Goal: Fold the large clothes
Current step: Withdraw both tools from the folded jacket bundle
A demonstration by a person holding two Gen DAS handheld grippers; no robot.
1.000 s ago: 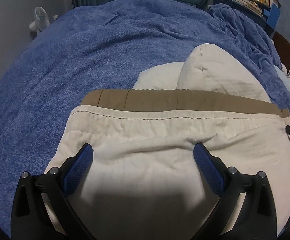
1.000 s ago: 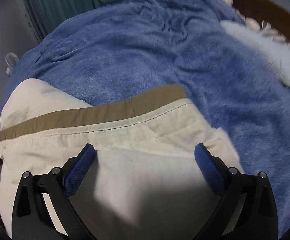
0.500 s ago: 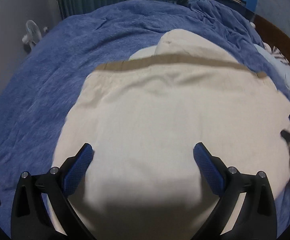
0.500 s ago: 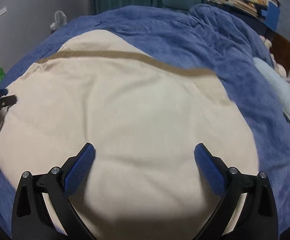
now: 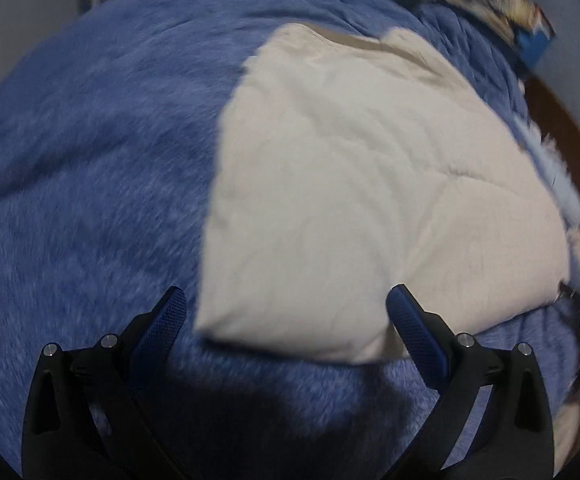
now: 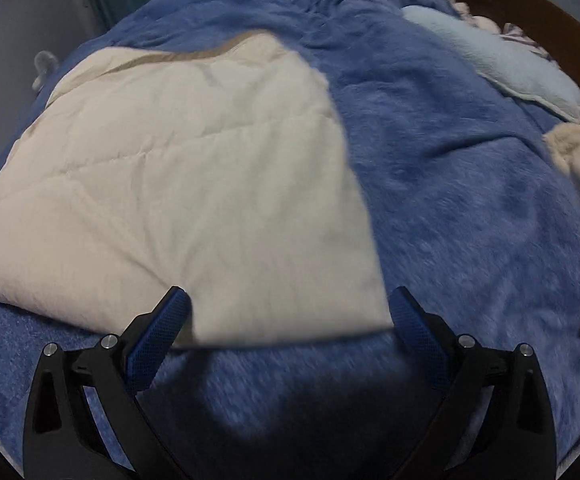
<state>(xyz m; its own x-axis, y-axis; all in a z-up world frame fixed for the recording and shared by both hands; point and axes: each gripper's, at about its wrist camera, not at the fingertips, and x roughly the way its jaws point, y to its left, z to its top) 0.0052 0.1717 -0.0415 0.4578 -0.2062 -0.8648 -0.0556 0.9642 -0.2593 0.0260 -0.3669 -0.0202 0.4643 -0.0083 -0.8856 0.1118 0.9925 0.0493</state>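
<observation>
So both tools are empty right now. Left gripper (image 5: 286, 312) has its blue-padded jaws spread wide with nothing between them, and the right gripper (image 6: 290, 312) is the same, wide open and holding nothing. Just ahead of each sits a near corner of the cream quilted fabric garment (image 5: 370, 184), lying folded and flat on the fuzzy blue blanket (image 5: 82, 168) covering the bed, tan band (image 6: 210, 53) on its far edge. Looks soft, floppy and pretty light, a bit puffy, so I'd guess it sags if lifted mid-panel. Best bet is pinching the two near corners (image 6: 290, 320), one per gripper.
</observation>
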